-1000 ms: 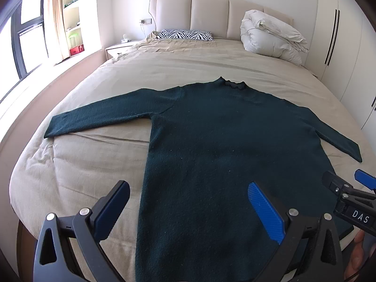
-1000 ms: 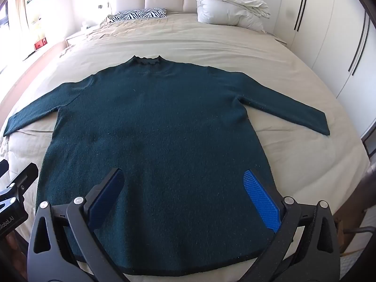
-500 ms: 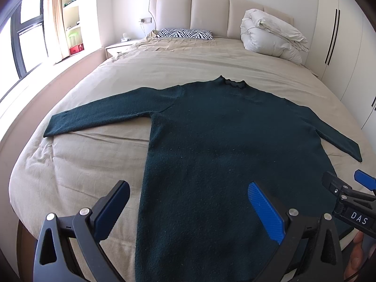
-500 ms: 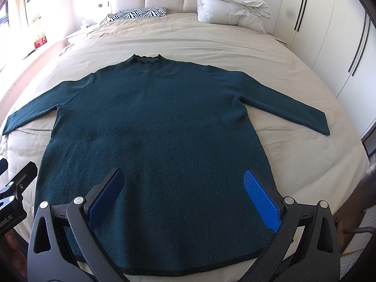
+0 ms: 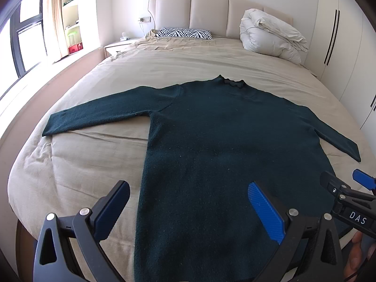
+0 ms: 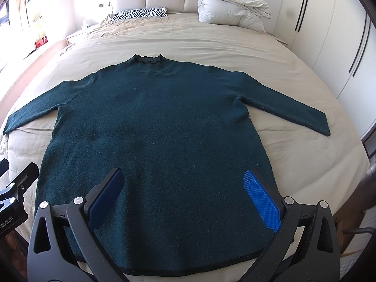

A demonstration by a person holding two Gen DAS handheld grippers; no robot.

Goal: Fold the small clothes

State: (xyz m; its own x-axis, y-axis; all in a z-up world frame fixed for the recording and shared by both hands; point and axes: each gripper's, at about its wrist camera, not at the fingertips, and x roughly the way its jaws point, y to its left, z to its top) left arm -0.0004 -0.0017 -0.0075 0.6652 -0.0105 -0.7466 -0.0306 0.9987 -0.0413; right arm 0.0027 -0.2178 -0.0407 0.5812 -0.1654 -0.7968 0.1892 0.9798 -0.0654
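Note:
A dark green long-sleeved sweater (image 5: 211, 141) lies flat on the beige bed, collar toward the headboard, both sleeves spread out; it also shows in the right wrist view (image 6: 159, 122). My left gripper (image 5: 188, 202) is open and empty, above the sweater's lower left part. My right gripper (image 6: 183, 188) is open and empty, above the hem's middle. The right gripper's tip shows at the right edge of the left wrist view (image 5: 345, 192). The left gripper's tip shows at the left edge of the right wrist view (image 6: 16, 185).
The bed (image 5: 164, 70) has a beige cover. A zebra-striped pillow (image 5: 183, 33) and a folded white duvet (image 5: 272, 37) lie by the headboard. White wardrobe doors (image 6: 329, 35) stand to the right, a nightstand (image 5: 115, 47) and window to the left.
Almost nothing has changed. Both grippers have stayed open above the sweater's lower edge, with only a very slight shift in view.

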